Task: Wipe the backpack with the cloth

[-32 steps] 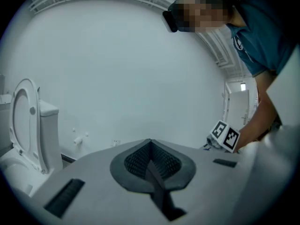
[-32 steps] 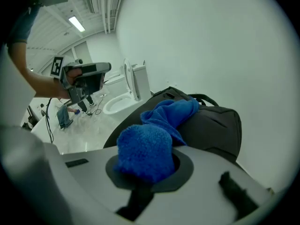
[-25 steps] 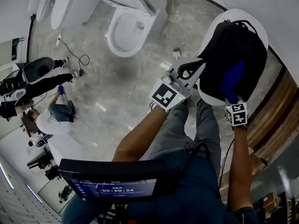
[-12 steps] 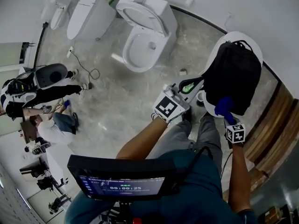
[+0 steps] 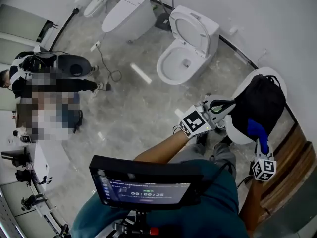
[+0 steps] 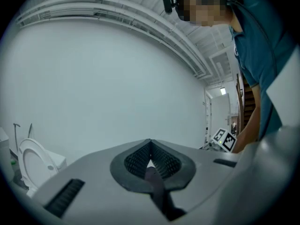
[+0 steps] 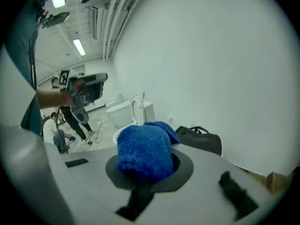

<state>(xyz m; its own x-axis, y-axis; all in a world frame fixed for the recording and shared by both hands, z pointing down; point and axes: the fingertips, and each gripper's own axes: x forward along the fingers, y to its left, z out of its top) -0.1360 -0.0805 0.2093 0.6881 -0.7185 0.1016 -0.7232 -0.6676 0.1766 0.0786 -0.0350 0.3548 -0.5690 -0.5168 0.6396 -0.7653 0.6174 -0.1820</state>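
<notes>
Backpack (image 5: 260, 100), black, flat on a white rounded stand (image 5: 237, 132) by the wall. Left gripper (image 5: 225, 104): jaws pressed together on nothing, tips just beside the backpack's left edge. Right gripper (image 5: 260, 144): clamped on a bunched blue cloth (image 5: 255, 129), near the backpack's lower edge, contact unclear.

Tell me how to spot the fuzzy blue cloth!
Find the open white toilet; right of it, a black fabric backpack sits on a round white stand. At the backpack's lower edge, the right gripper pinches the fuzzy blue cloth, the only bright blue thing there.
</notes>
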